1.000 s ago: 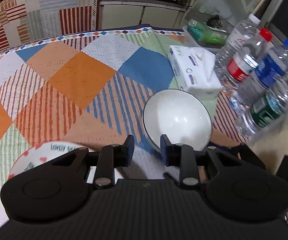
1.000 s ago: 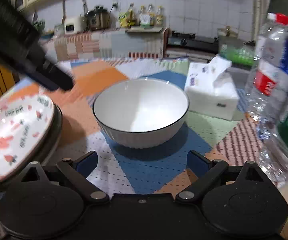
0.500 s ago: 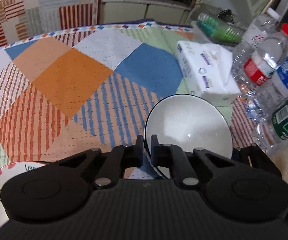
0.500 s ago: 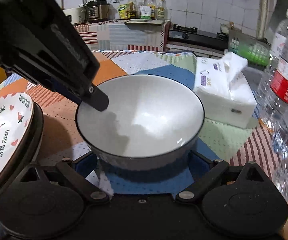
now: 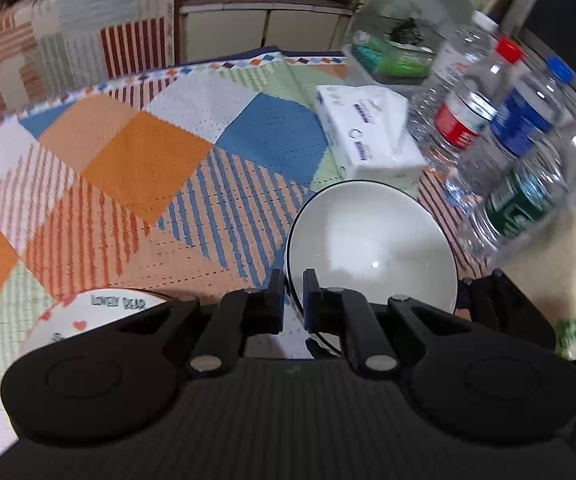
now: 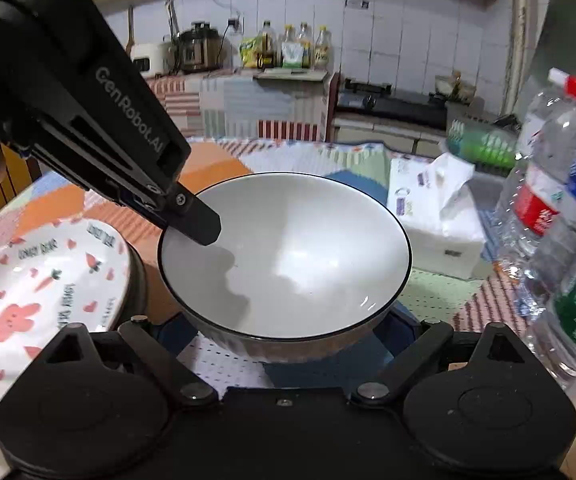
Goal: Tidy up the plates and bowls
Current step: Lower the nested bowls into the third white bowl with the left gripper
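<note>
Patchwork-covered surface [image 5: 147,160] with bowl [image 6: 288,256] beside plate [image 6: 39,300]: left gripper [image 5: 290,300] fingers clamped on the bowl's near rim; right gripper [image 6: 288,332] fingers spread wide around its base, contact unclear.

The bowl [image 6: 288,256] is white with a thin black rim. The plate [image 6: 39,292] is white with pink rabbits, hearts and orange carrots. The tablecloth [image 5: 147,168] is patchwork: orange, blue, pale green and white, some patches striped. The grippers are black.
</note>
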Action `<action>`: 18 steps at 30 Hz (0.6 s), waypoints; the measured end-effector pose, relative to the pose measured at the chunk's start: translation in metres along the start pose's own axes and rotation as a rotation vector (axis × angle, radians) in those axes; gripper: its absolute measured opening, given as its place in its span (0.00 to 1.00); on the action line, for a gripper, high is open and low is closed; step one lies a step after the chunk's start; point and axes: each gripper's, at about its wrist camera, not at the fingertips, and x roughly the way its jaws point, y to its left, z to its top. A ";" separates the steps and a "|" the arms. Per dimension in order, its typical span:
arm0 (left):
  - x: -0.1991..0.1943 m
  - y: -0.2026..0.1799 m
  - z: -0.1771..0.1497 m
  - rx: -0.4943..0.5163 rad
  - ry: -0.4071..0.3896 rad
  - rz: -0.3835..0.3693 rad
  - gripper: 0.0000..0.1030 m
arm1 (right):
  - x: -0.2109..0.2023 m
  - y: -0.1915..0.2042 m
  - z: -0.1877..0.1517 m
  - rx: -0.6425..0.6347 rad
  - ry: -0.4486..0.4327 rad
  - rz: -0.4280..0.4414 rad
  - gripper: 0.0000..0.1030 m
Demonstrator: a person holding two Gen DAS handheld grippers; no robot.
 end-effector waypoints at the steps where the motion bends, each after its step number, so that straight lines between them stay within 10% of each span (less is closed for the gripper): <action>1: -0.006 -0.003 -0.002 0.015 -0.001 0.004 0.07 | -0.004 0.002 0.000 -0.001 -0.008 -0.005 0.93; 18: -0.119 0.010 -0.046 0.080 0.036 -0.035 0.09 | -0.097 0.040 0.016 -0.134 -0.062 0.158 0.93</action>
